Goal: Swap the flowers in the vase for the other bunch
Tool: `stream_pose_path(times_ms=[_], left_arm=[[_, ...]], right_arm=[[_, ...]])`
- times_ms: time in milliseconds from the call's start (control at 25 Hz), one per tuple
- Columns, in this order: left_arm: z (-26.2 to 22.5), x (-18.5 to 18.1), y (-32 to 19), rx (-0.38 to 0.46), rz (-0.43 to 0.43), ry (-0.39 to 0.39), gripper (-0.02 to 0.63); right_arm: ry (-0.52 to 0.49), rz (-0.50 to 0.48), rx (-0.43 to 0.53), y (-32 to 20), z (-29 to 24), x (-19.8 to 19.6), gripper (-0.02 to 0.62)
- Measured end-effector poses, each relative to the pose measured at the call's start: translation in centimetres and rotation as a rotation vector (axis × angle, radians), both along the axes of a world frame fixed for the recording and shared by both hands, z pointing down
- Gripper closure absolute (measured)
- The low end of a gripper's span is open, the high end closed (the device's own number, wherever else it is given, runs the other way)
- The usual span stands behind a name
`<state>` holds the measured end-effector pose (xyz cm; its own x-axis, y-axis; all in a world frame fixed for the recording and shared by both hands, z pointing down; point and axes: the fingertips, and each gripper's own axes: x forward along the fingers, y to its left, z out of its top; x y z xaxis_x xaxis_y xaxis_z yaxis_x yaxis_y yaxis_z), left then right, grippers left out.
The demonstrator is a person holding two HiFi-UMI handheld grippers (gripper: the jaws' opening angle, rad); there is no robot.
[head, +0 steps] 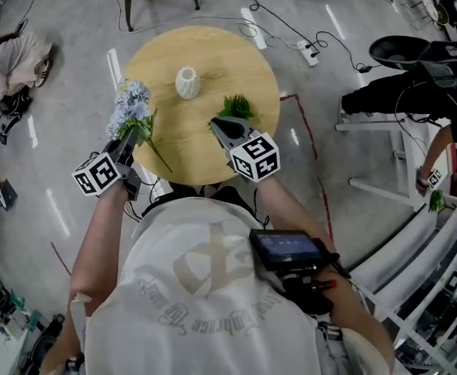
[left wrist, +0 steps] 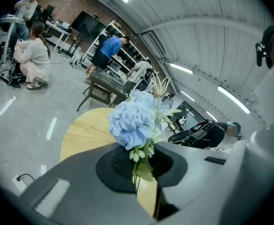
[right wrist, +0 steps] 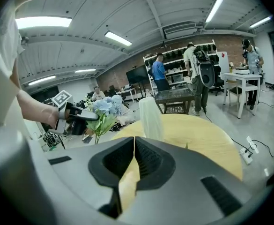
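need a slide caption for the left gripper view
Left gripper shut on the stem of a blue flower bunch, with the round wooden table behind.

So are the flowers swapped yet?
Not yet. Done: the vase stands empty on the table. In hand: the left gripper is shut on the blue flowers. A green bunch lies by the shut right gripper. Left: a bunch must go into the vase.
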<state>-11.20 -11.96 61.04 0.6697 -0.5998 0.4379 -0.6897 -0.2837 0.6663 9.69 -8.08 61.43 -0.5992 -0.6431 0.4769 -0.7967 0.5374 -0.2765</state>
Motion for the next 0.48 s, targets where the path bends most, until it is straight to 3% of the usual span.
stream_pose_path(times_ms=[480], left_arm=[[3.2, 2.6, -1.6, -0.075, 0.06, -0.037, 0.562]], right_arm=[[0.004, 0.013, -0.047, 1.3, 1.0, 1.2, 0.586]])
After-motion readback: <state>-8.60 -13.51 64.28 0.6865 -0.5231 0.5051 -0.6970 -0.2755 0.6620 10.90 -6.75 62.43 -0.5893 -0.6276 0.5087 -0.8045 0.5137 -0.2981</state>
